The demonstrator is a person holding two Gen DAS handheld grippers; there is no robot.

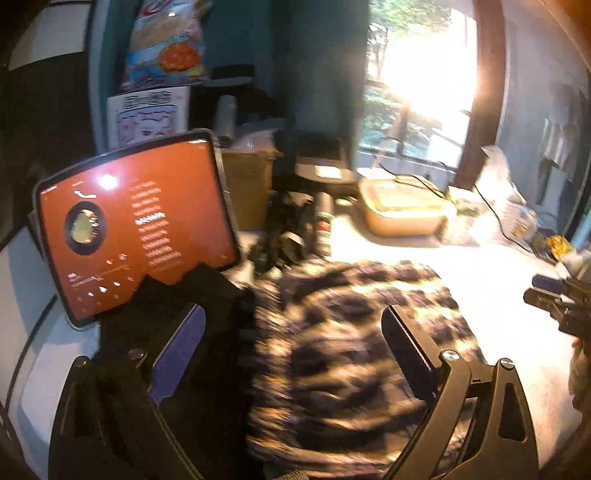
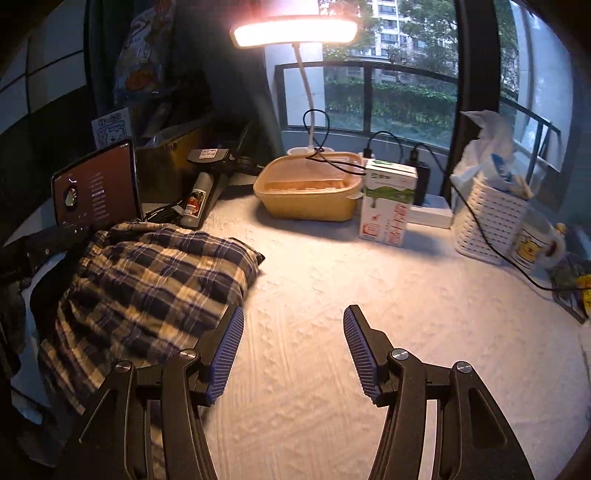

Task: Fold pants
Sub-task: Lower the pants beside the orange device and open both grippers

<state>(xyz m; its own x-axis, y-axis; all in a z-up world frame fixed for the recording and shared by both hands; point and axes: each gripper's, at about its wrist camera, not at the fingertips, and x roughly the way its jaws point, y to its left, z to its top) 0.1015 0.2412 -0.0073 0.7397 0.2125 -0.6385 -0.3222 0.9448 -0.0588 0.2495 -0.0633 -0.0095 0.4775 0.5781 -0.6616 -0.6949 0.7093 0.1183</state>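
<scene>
The plaid pants [image 2: 147, 284], navy and cream checks, lie folded in a thick bundle at the left of the white textured table [image 2: 369, 314]. In the left wrist view the pants [image 1: 347, 350] are blurred and lie below and between the wide-spread fingers of my left gripper [image 1: 291, 321], which is open and holds nothing. My right gripper [image 2: 293, 317] hangs over bare table just right of the bundle, open with nothing between its blue ribbed pads [image 2: 227, 343]. The right gripper also shows at the right edge of the left wrist view [image 1: 554, 299].
A tablet [image 2: 96, 188] with an orange-brown screen leans at the left behind the pants. Along the back stand a tan lidded tub [image 2: 308, 188], a milk carton [image 2: 388, 203], a lit desk lamp [image 2: 295, 31], a white basket [image 2: 487, 218] and trailing black cables. Dark clothing [image 1: 173, 325] lies left of the pants.
</scene>
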